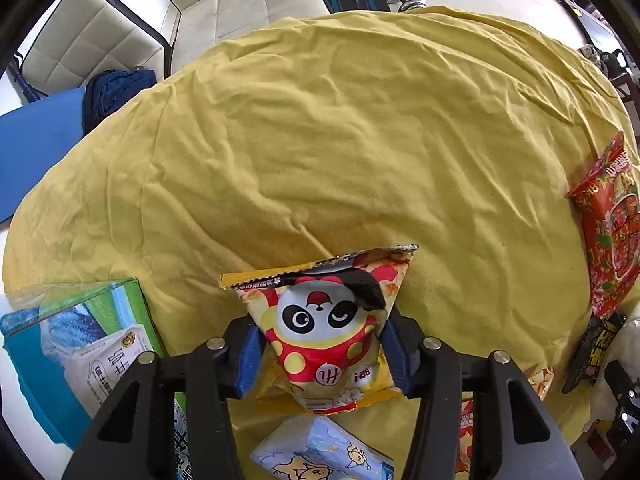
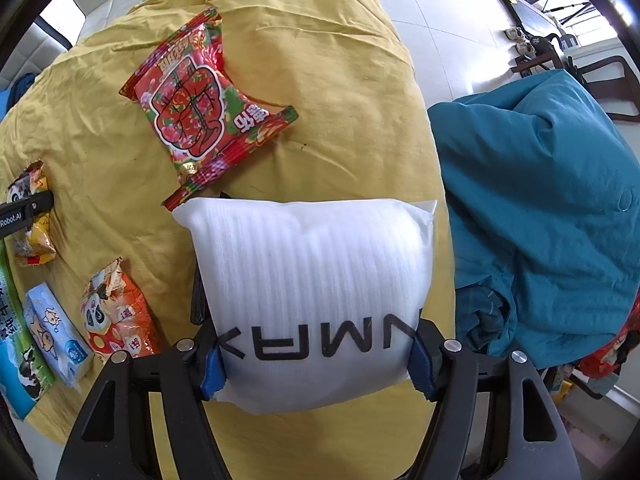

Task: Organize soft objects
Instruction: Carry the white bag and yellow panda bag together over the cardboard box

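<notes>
My left gripper (image 1: 320,354) is shut on a yellow panda snack bag (image 1: 326,320), held above the yellow-clothed table (image 1: 320,140). My right gripper (image 2: 316,360) is shut on a white foam pouch (image 2: 312,276) with black letters, over the table's right side. A red flowered snack bag (image 2: 200,108) lies beyond the pouch; it also shows at the right in the left wrist view (image 1: 610,232). The left gripper with its panda bag (image 2: 32,216) shows at the far left of the right wrist view.
A blue tissue pack (image 2: 56,340) and an orange panda bag (image 2: 116,316) lie at the near left. A green-blue box (image 1: 76,352) stands by the left edge. Teal clothing (image 2: 552,208) is heaped to the right of the table. A white chair (image 1: 96,36) stands behind.
</notes>
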The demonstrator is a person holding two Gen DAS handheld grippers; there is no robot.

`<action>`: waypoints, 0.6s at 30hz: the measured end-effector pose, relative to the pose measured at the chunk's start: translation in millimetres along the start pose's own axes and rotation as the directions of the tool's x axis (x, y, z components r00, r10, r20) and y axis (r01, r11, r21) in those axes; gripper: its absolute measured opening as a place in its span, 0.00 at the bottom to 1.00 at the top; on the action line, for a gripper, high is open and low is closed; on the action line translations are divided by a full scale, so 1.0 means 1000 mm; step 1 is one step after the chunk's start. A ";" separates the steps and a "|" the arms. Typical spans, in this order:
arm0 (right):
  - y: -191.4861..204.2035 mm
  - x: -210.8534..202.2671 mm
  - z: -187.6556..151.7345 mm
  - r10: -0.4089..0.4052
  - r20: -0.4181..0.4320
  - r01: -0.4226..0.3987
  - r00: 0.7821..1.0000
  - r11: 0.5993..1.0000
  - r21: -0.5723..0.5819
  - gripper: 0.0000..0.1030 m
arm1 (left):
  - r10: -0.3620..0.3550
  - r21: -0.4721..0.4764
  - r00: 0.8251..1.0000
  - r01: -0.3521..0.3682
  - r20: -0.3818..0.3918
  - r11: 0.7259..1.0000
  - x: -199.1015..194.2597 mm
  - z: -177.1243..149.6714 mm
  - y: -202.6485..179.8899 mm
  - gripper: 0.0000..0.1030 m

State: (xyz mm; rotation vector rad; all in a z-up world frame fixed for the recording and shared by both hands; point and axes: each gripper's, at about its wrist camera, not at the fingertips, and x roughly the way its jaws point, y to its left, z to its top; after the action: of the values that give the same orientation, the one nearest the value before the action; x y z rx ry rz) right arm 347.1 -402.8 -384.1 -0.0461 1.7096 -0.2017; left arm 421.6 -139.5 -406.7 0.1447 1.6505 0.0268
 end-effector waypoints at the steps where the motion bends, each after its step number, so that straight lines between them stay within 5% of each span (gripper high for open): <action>1: -0.001 -0.001 0.000 0.006 0.002 -0.006 1.000 1.000 0.003 0.70 | -0.003 0.000 1.000 0.003 0.002 1.000 0.000 -0.001 0.000 0.47; 10: -0.010 -0.017 -0.006 0.054 0.023 -0.055 0.998 0.998 0.011 0.68 | -0.053 -0.015 0.996 0.055 0.070 0.998 -0.057 -0.023 -0.004 0.46; 18: 0.001 -0.056 -0.018 0.090 0.097 -0.090 0.991 0.996 -0.012 0.68 | -0.116 0.018 0.975 0.114 0.192 0.993 -0.134 -0.074 -0.006 0.46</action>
State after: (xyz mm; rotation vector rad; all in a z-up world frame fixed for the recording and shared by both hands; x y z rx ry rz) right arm 338.0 -391.9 -327.3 0.0155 1.6113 -0.1240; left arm 357.5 -155.4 -268.1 0.0548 1.4627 -0.0794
